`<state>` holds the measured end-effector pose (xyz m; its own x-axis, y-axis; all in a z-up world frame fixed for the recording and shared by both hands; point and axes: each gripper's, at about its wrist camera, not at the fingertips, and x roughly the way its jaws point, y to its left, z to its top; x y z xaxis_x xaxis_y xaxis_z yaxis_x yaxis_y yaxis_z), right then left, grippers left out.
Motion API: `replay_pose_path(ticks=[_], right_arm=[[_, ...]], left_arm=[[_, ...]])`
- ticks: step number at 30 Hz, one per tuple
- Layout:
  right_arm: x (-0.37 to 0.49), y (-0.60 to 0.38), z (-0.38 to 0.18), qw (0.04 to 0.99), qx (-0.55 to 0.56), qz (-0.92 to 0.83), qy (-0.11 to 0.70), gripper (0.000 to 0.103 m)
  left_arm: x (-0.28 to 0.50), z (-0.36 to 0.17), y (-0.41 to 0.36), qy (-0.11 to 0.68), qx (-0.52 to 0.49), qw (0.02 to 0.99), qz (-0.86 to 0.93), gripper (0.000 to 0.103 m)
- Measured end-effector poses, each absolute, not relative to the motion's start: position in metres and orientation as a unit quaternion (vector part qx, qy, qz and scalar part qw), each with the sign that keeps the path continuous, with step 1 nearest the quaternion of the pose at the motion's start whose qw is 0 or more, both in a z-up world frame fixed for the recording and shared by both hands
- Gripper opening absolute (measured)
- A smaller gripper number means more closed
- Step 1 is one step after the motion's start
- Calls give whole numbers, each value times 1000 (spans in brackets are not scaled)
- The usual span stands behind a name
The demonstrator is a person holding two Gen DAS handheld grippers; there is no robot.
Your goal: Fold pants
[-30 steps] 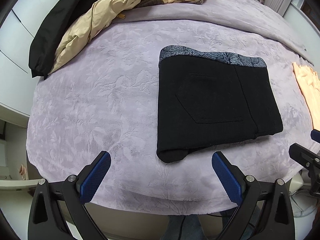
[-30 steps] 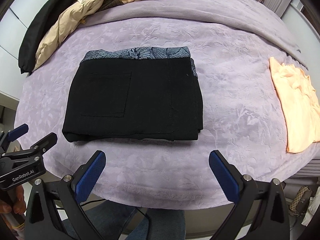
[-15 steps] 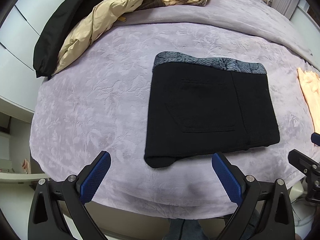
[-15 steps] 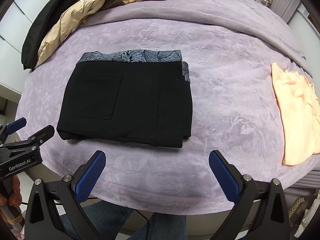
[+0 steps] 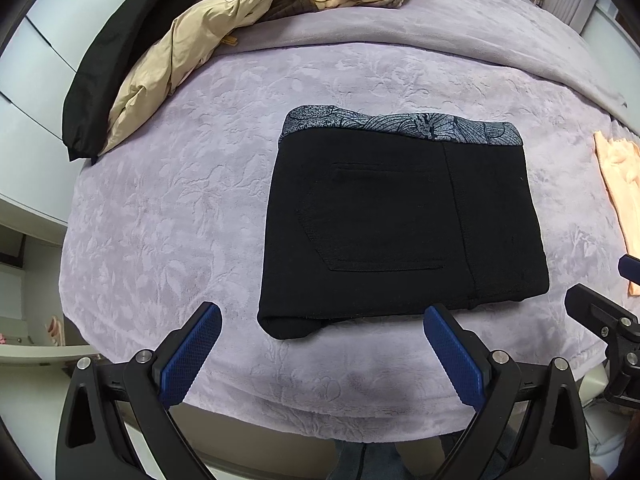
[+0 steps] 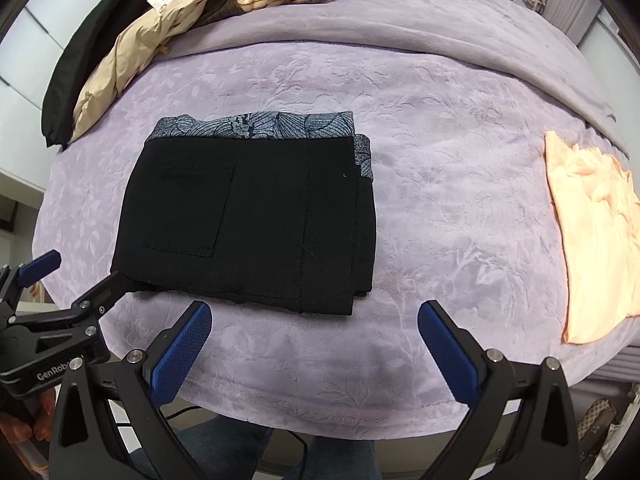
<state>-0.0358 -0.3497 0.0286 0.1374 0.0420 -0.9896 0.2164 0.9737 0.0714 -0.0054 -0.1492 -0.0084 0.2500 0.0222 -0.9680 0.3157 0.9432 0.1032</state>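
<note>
1. The bed (image 5: 168,216) carries everything, its purple cover patterned.
2. The pants (image 5: 400,228) lie folded at its middle, long axis left-right, just beyond both tools.
3. Left tool (image 5: 320,356) and right tool (image 6: 316,352) gape wide, empty.
4. Lower fold layers are hidden.

The black pants (image 6: 248,216) lie folded into a flat rectangle on the bed's lavender blanket (image 6: 448,208), patterned grey waistband at the 12 o'clock edge, a back pocket facing up. The right tool (image 6: 314,332) hovers at 6 o'clock, its blue pads spread wide, holding nothing. The left tool (image 6: 60,280) juts in at 8 o'clock. A peach garment (image 6: 596,236) lies at 3 o'clock, a heap of clothes (image 6: 208,4) at 11 o'clock.
</note>
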Motion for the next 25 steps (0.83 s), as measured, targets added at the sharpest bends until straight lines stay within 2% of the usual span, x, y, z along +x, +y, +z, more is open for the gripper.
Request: replay_pose_path(ticks=[25], right_arm=[[-38, -332, 22, 743, 99, -54, 660, 103]], left_arm=[[-4, -7, -137, 606, 109, 782, -98, 101]])
